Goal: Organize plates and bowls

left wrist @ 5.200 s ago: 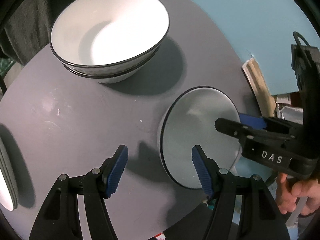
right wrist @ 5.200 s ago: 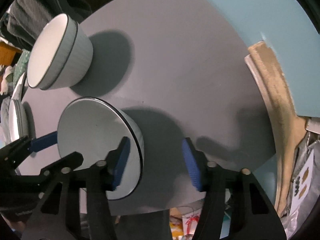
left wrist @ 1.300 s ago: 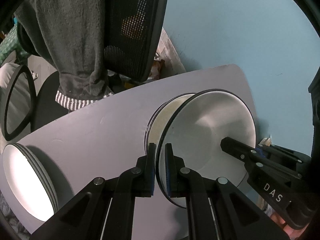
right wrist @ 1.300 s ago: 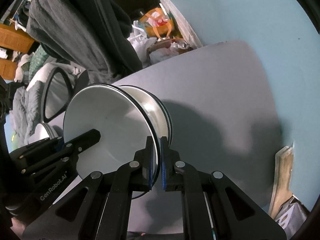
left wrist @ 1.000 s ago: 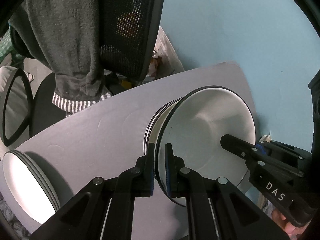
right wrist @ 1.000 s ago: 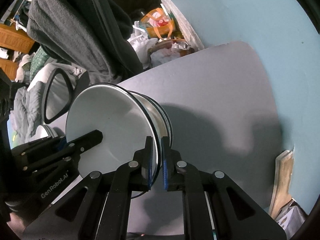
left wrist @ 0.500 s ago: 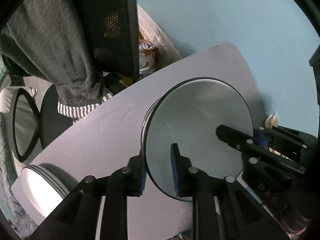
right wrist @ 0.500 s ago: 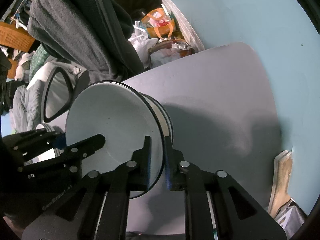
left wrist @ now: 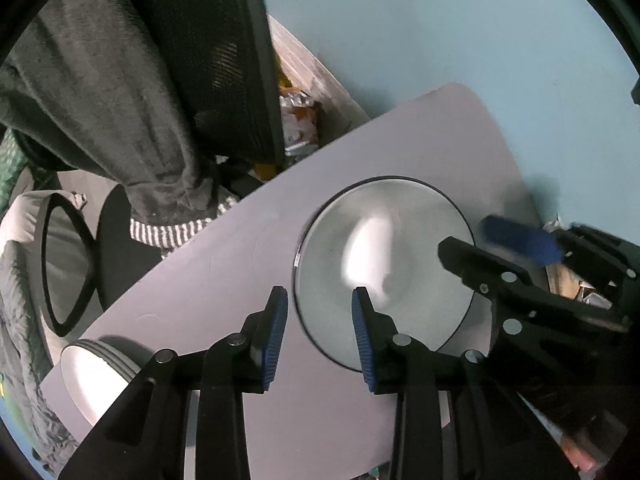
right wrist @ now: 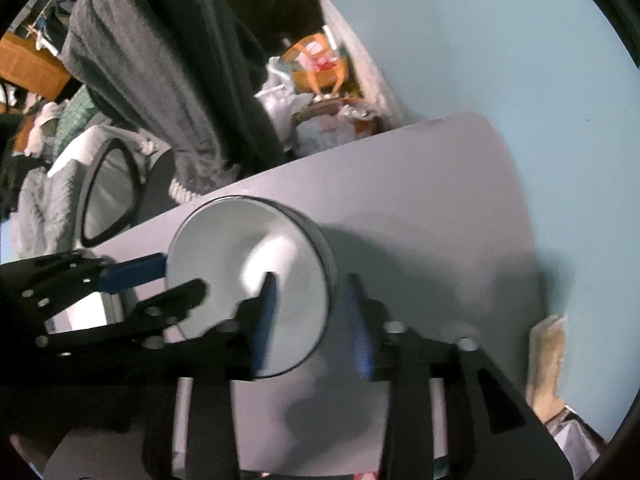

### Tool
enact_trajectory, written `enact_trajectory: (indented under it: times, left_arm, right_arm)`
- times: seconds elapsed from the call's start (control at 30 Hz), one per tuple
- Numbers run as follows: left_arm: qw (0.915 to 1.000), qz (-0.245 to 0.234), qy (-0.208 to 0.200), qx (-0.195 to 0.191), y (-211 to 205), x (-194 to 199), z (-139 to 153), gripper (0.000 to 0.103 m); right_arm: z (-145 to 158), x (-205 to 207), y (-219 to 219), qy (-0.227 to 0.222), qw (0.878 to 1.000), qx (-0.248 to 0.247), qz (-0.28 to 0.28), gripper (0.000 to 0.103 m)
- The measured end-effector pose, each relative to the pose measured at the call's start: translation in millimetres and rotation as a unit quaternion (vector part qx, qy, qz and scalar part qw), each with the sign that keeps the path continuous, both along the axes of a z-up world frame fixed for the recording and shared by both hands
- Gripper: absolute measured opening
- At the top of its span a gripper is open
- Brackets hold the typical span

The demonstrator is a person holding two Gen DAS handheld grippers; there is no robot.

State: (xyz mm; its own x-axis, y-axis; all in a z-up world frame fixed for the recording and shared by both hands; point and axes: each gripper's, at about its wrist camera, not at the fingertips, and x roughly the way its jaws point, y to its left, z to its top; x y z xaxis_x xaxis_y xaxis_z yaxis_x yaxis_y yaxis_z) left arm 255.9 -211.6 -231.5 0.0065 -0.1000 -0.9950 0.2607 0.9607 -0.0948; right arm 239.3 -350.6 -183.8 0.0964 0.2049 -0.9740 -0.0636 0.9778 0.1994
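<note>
A grey table (left wrist: 224, 280) with rounded corners fills the lower middle of both wrist views, its far edge meeting a pale blue wall (left wrist: 440, 40) that takes up the upper right of each frame. In the centre of the table sits a stack of bowls (left wrist: 384, 276), white with thin dark rims, the top one nested into those beneath; a bright glare lies across its inside.

The left gripper (left wrist: 320, 332) rises from the bottom of its view with jaws parted and holding nothing, straddling the near left rim of the stack without clearly touching it. The right gripper (right wrist: 310, 320), motion-blurred, likewise has its jaws spread and empty on either side of the stack's right rim; in the left wrist view it enters from the right edge.

At the lower left of the left wrist view a stack of white plates (left wrist: 96, 376) rests on the table's near corner, well apart from the bowls.

Beyond the table, in the upper left of both frames, stands a black mesh office chair (left wrist: 224, 60) draped with a dark grey towel (left wrist: 120, 92). An orange basket (right wrist: 316, 64) among cluttered bags sits by the wall at upper centre of the right wrist view.
</note>
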Motion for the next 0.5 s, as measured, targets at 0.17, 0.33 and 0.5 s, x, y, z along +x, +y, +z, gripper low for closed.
enact_trajectory:
  times: [0.17, 0.33, 0.5]
  left_arm:
    - [0.9991, 0.026, -0.029, -0.018, 14.5, -7.9, 15.2, 0.049]
    - [0.9964, 0.026, -0.072, -0.037, 20.0, -22.6, 40.5, 0.064]
    - [0.9924, 0.034, -0.106, -0.053, 29.2, -39.0, 69.7, 0.077]
  right_arm:
    - [11.8, -0.7, -8.3, -0.018, 1.000, -0.008, -0.015, 0.067]
    - [32.7, -7.3, -6.9, -0.044, 0.999, -0.030, -0.004, 0.071]
    - [55.5, -16.3, -0.9, -0.072, 0.997, -0.039, 0.009, 0.072]
